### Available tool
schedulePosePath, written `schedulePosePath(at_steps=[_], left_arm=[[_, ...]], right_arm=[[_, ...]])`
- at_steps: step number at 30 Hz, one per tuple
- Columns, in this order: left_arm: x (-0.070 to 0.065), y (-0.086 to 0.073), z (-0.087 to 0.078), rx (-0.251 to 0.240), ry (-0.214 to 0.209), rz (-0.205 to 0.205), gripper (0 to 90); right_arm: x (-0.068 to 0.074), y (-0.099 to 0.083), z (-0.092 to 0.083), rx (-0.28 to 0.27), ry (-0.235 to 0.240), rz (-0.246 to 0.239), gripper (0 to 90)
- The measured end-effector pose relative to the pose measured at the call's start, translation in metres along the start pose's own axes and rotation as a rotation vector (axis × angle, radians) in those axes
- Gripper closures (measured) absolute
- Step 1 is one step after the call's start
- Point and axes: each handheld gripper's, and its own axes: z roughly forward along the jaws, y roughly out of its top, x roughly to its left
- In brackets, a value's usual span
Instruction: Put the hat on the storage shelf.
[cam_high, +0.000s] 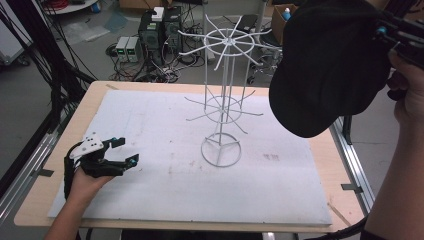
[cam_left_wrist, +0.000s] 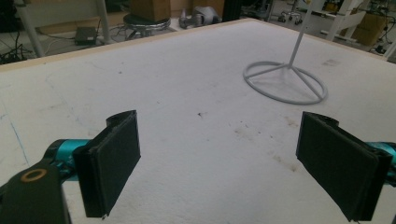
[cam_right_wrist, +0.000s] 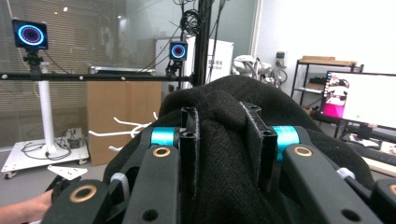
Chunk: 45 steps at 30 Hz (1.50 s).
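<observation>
A black cap (cam_high: 327, 65) hangs in the air at the upper right, level with the top ring of a white wire display rack (cam_high: 223, 90). My right gripper (cam_right_wrist: 226, 135) is shut on a fold of the cap's fabric (cam_right_wrist: 224, 154), and the right hand (cam_high: 410, 87) holds it from the right edge. The rack stands on a round base (cam_left_wrist: 285, 81) near the middle of the white mat (cam_high: 150, 140). My left gripper (cam_high: 126, 151) rests low at the mat's left side, open, its two black pads (cam_left_wrist: 114, 158) wide apart with nothing between them.
The mat lies on a wooden table (cam_high: 100, 90). Behind the table, computer boxes and cables (cam_high: 155, 35) sit on the floor, with a cardboard box (cam_high: 282, 20) at the back right. Metal rails (cam_high: 350, 160) run along the table's right side.
</observation>
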Motion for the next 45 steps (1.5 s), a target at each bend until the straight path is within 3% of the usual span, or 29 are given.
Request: schedulePosePath(at_steps=[7,13,23,30,36,40,42,45], left_arm=[[0.000,0.000,0.000,0.001,0.001,0.001,13.9],[0.000,0.000,0.001,0.002,0.002,0.002,13.9],[0.000,-0.001,0.001,0.007,0.005,0.002,13.9],[0.000,-0.001,0.001,0.005,0.005,0.000,13.9],[0.000,-0.001,0.001,0.004,0.004,0.001,13.9],[0.000,-0.001,0.001,0.005,0.003,0.001,13.9],[0.000,-0.001,0.001,0.004,0.005,0.000,13.9],[0.000,-0.001,0.001,0.007,0.003,0.002,13.9]], right_arm=[[0.000,-0.001,0.004,-0.008,0.030,0.020,70.8],[-0.002,-0.009,0.011,0.020,0.058,0.040,70.8],[-0.013,-0.051,0.039,0.038,0.144,0.119,70.7],[-0.014,-0.070,0.051,0.096,0.158,0.146,70.6],[-0.017,-0.077,0.053,0.111,0.153,0.161,69.8],[-0.016,-0.075,0.052,0.118,0.127,0.165,43.6],[-0.017,-0.074,0.049,0.093,0.111,0.173,40.8],[-0.016,-0.073,0.047,0.105,0.093,0.173,40.2]])
